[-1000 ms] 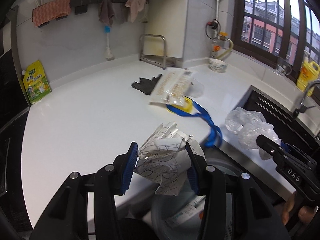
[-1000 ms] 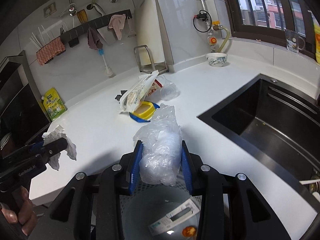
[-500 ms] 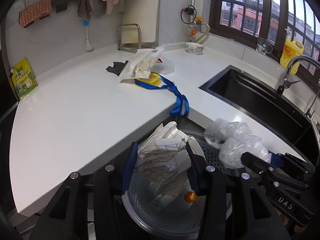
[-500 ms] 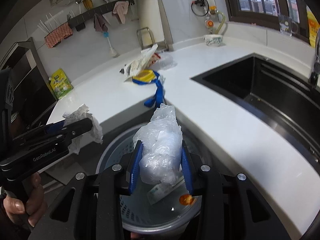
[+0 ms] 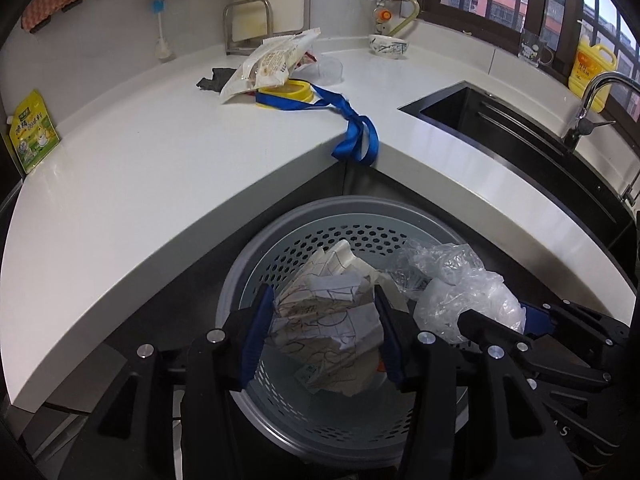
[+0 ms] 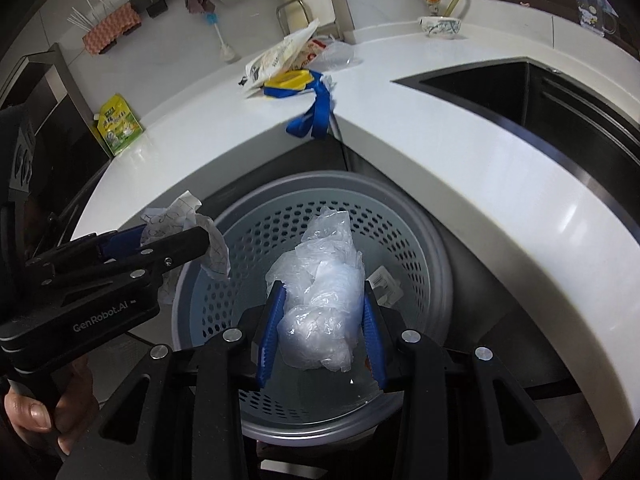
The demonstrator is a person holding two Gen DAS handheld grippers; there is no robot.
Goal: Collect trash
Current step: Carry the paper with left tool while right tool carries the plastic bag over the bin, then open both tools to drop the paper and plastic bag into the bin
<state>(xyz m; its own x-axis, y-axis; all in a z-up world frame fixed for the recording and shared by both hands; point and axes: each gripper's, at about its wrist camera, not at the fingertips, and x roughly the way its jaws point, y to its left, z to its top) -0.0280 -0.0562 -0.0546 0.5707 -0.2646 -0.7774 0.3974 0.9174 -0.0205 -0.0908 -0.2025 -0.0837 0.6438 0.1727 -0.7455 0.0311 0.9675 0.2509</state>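
Nearest to me, my left gripper (image 5: 322, 330) has the crumpled paper (image 5: 328, 320) between its blue pads (image 5: 256, 334), and its jaws are opening with the wad still wedged there, right over the mouth of the perforated bin (image 5: 280, 248). My right gripper (image 6: 322, 334) is clamped on the clear plastic bag (image 6: 320, 300), both pads pressed into its sides, also above the bin. Each camera catches the other tool: from the left one I see the right gripper's black finger coming in from the right under the bag (image 5: 464, 300); from the right one I see the left gripper (image 6: 172, 246) from the side at the bin's left rim, the paper (image 6: 188, 228) sticking out past its tip, and my hand (image 6: 36, 416) wrapped round its handle, which the left camera does not show. Through the bin's bottom a small printed label (image 6: 386, 284) lies beside the bag. Past the rim runs the white countertop (image 5: 160, 152), with a blue ribbon (image 5: 354, 136) drooping over its corner edge. Further back the ribbon leads to a yellow lid (image 5: 286, 94), a snack wrapper (image 5: 272, 64) leaning on it and a dark scrap (image 5: 212, 80) beside that. Only the left camera shows the faucet (image 5: 592, 100) and the yellow jug (image 5: 594, 66) by the window; the sink (image 6: 520, 96) is in both. A green pouch (image 6: 118, 124) stands at the far left by the wall.
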